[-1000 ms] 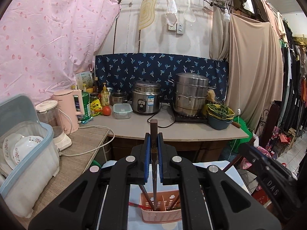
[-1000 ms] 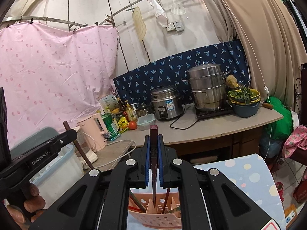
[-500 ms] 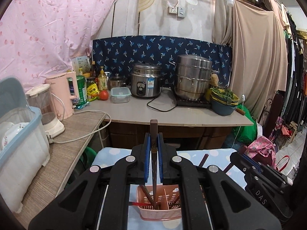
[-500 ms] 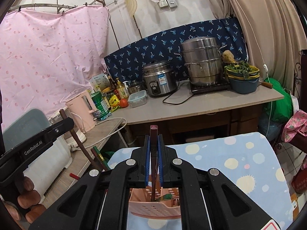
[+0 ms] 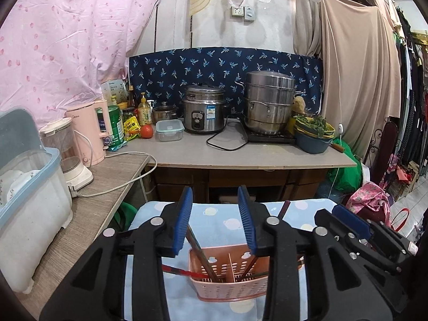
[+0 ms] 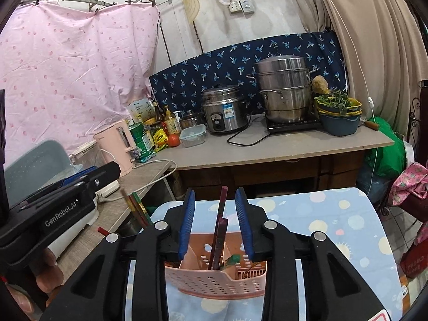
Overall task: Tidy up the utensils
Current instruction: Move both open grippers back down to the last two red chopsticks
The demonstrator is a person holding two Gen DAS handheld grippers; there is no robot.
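A pink perforated utensil basket (image 5: 230,281) (image 6: 214,281) stands on a table with a blue dotted cloth (image 5: 219,224) (image 6: 334,230). Several dark chopsticks (image 5: 200,251) (image 6: 220,227) lean inside it. My left gripper (image 5: 215,219) is open above the basket, with nothing between its blue pads. My right gripper (image 6: 215,222) is open too, and two dark chopsticks stand loose in the gap between its pads, resting in the basket. Each gripper shows at the edge of the other's view (image 5: 358,230) (image 6: 61,200).
A grey counter (image 5: 240,155) behind holds a rice cooker (image 5: 204,112), a steel steamer pot (image 5: 270,101), a bowl of greens (image 5: 313,133), a tomato and bottles. A pink kettle (image 5: 91,131) and a dish box (image 5: 29,192) stand on the left shelf.
Both grippers have opened and let go of the chopsticks they held, which now rest in the basket. Both have tilted downward toward the basket.
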